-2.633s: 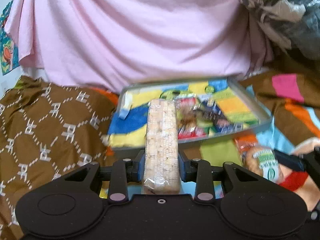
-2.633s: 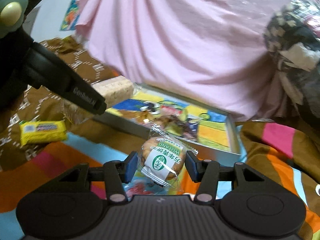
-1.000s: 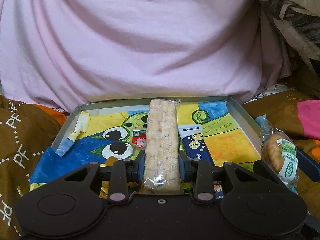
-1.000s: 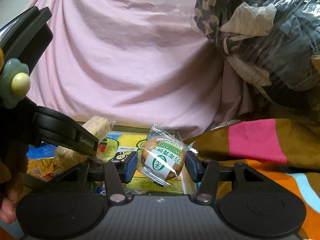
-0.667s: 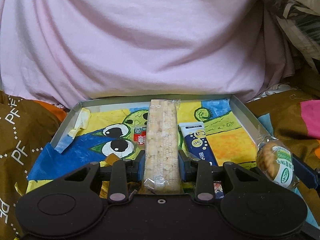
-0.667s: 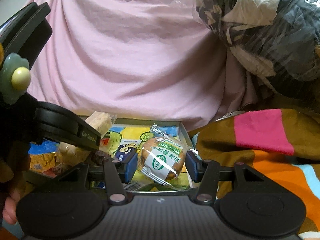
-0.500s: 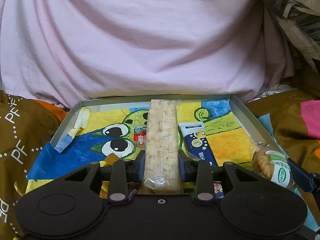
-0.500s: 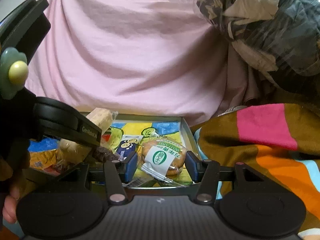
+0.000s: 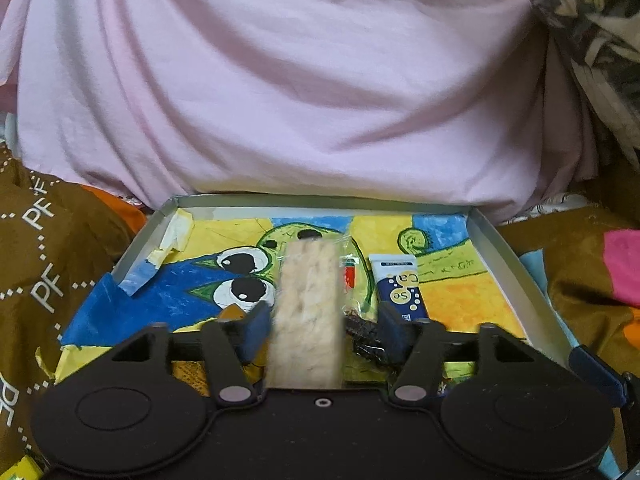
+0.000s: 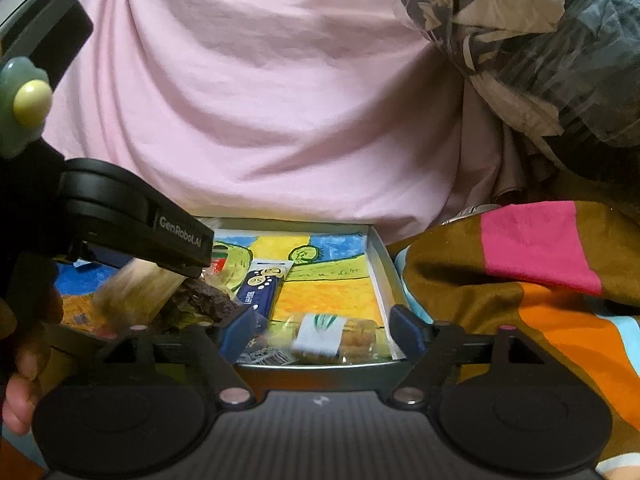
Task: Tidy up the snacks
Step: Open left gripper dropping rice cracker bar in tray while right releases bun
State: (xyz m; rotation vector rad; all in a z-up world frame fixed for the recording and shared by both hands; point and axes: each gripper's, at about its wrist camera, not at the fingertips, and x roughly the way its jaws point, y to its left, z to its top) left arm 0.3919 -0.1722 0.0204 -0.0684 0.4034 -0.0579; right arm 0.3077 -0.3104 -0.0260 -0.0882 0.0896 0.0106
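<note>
Left wrist view: the rice cracker bar [image 9: 306,312] sits blurred between the fingers of the left gripper [image 9: 320,332], which have spread well apart; half a second ago they were clamped against its wrapper, so the bar has just been let go and is dropping onto the tray [image 9: 516,268], about midway along its near edge. Beneath and beside it lie a dark chocolate snack [image 9: 362,336] and a blue tube [image 9: 400,284] on the painted cartoon liner.

In the right wrist view the same thing has happened: the right gripper [image 10: 323,334] has its fingers wide apart, and the wrapped cookie [image 10: 330,336] it was pinching a moment ago now lies smeared by motion in the tray's near right corner, just inside the rim [image 10: 384,264]. The left gripper's body [image 10: 136,220] hangs over the tray's left part.

Both snacks appear delivered, so this pair of placements looks finished. A yellow packet [image 9: 18,470] shows at the bottom left corner, on the brown blanket [image 9: 44,264] outside the tray, and may be one of the next to collect.
</note>
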